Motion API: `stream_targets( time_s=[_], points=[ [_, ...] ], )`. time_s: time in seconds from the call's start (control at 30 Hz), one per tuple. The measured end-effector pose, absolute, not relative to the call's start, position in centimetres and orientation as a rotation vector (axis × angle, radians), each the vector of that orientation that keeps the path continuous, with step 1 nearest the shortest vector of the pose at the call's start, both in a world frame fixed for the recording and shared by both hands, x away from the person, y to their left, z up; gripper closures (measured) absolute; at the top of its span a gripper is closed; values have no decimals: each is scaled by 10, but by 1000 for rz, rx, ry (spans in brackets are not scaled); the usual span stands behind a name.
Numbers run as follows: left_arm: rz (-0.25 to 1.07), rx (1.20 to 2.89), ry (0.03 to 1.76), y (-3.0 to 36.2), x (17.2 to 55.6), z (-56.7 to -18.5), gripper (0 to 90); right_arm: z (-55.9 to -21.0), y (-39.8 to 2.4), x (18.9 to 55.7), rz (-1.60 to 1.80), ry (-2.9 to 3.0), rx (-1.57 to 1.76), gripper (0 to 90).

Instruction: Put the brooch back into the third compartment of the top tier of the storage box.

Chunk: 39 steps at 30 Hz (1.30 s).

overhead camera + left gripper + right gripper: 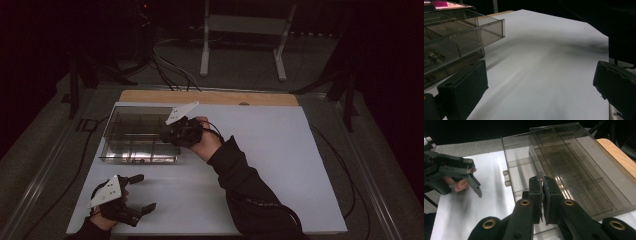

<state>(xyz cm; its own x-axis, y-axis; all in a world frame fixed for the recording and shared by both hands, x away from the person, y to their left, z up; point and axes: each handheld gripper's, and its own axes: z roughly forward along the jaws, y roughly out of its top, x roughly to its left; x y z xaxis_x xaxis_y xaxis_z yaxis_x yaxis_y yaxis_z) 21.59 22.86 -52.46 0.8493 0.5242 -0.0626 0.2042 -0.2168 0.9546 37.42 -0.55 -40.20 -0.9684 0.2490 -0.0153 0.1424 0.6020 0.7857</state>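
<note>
Right hand-held gripper (543,182) over clear organizer box (584,170)

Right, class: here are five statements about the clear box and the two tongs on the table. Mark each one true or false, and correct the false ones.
1. The right tongs are pinched shut on something small over the clear compartment box. True.
2. The left tongs are shut. False: their jaws stand wide apart, with nothing between them.
3. The box sits on the white board, toward its far left part in the high view. True.
4. The left tongs are touching the box. False: they hover near the board's near left corner, apart from the box.
5. The box has no inner walls. False: dividers split it into several compartments.
</note>
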Motion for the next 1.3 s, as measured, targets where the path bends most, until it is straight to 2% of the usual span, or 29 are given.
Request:
stream_targets(
  time_s=[1.3],
  points=[
    [319,1801,559,229,216,-526,6,-444,22,384,1193,2830,403,853]
  ],
)
